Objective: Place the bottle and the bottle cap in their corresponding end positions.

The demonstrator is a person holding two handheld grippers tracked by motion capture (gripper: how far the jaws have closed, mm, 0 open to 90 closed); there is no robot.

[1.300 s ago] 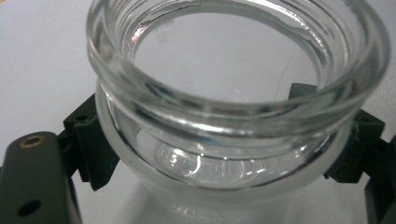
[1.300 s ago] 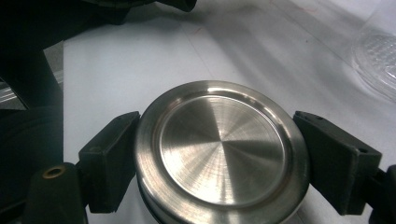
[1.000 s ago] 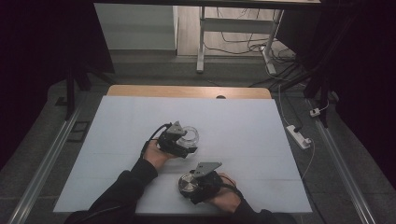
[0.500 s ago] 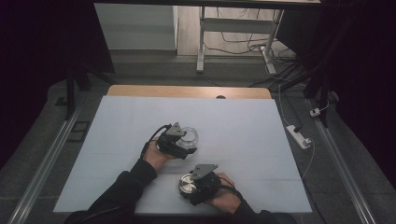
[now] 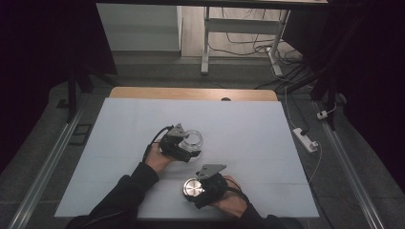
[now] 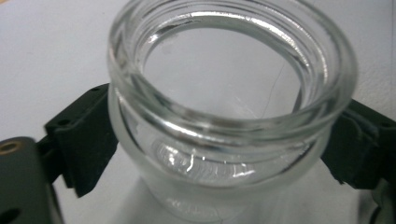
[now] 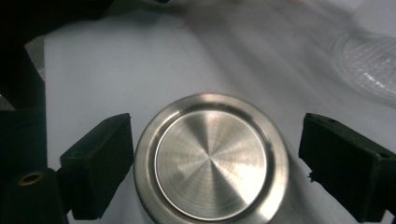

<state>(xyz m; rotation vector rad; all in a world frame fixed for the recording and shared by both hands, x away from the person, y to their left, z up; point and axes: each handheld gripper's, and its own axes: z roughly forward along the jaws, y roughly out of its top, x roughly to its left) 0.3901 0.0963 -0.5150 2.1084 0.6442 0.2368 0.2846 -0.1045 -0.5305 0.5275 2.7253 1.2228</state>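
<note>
A clear glass jar (image 6: 229,107) stands mouth up and lidless on the white table cover (image 5: 267,133), a little left of the middle in the high view (image 5: 192,140). Its threaded neck and thick rim show in the left gripper view; no label can be read on it. The left gripper (image 6: 224,154) sits around the jar's shoulder, and its jaws have just been opening: the jar is between them, the left pad close against the glass and the right pad at its edge, but whether they press I cannot tell.

Nearer the person lies the round brushed-metal lid (image 7: 210,161), flat on the cover, top face up with fine turned rings and no writing. In the high view (image 5: 193,187) it lies just left of the right gripper (image 5: 206,185). That gripper's jaws have just been opening too; they stand either side of the lid with a gap on the right and the left pad just beside the rim, so nothing is gripped.

Raised lettering on the ribbed glass (image 7: 369,65) at the top right of the right gripper view is too small to read.

Beyond the cover a wooden table edge (image 5: 191,93) shows, and a white power strip (image 5: 305,139) lies on the floor to the right.
</note>
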